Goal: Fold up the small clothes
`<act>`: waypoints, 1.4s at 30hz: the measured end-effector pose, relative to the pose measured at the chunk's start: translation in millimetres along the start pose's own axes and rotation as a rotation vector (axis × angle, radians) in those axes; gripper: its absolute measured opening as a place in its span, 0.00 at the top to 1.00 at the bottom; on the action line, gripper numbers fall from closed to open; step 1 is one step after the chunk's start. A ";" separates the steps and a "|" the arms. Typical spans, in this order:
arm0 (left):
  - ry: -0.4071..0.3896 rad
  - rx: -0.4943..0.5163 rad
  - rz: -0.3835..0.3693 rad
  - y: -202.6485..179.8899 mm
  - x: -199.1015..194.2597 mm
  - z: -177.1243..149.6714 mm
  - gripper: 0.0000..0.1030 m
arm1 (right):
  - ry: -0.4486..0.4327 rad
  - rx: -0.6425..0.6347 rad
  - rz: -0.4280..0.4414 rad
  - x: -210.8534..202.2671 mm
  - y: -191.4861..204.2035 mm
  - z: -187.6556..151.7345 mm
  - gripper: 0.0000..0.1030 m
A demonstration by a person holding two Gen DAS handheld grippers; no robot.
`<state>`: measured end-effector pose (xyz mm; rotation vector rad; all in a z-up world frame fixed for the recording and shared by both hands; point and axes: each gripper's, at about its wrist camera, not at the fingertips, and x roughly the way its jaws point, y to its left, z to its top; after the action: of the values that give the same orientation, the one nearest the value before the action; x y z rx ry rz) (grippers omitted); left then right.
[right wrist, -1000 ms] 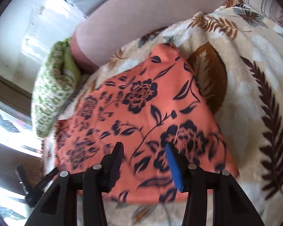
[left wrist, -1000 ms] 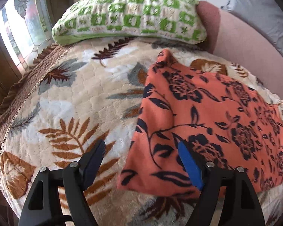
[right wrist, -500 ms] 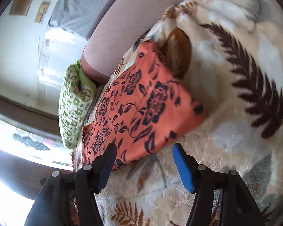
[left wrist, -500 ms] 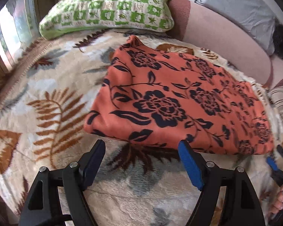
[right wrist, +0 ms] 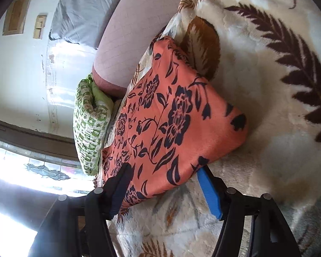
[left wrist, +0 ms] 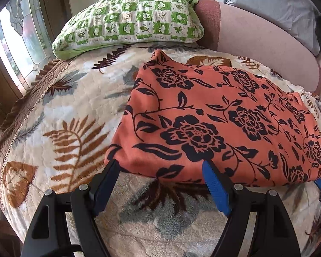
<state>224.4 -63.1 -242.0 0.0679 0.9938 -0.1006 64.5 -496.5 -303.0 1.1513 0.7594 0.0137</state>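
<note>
the folded cloth [left wrist: 214, 124] lies on the blanket [left wrist: 75, 107]. left hand-held gripper [left wrist: 160, 171] gapes empty at its near edge; right hand-held gripper [right wrist: 163, 177], jaws just widening, straddles a corner unpinched.

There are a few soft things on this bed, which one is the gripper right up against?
The orange cloth with dark flowers. The left gripper sits at its near edge, while the green checked pillow and grey pillow lie far behind.
</note>
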 end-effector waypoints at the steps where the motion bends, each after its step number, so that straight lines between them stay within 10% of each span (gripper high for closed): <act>1: -0.003 0.002 0.005 -0.3 0.1 0.2 0.22 | 0.006 -0.002 0.000 1.7 1.1 0.0 0.34; 33: 0.004 0.057 0.069 -5.4 3.4 -11.3 0.22 | 0.046 -0.028 0.020 1.0 9.3 -10.2 0.34; 42: 0.092 -0.028 -0.028 10.3 17.5 -13.2 0.22 | 0.039 0.031 -0.025 0.3 -9.2 -9.1 0.34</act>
<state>224.0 -52.4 -263.8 0.0335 1.0884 -0.1103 56.4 -493.0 -312.6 1.1740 0.8108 0.0029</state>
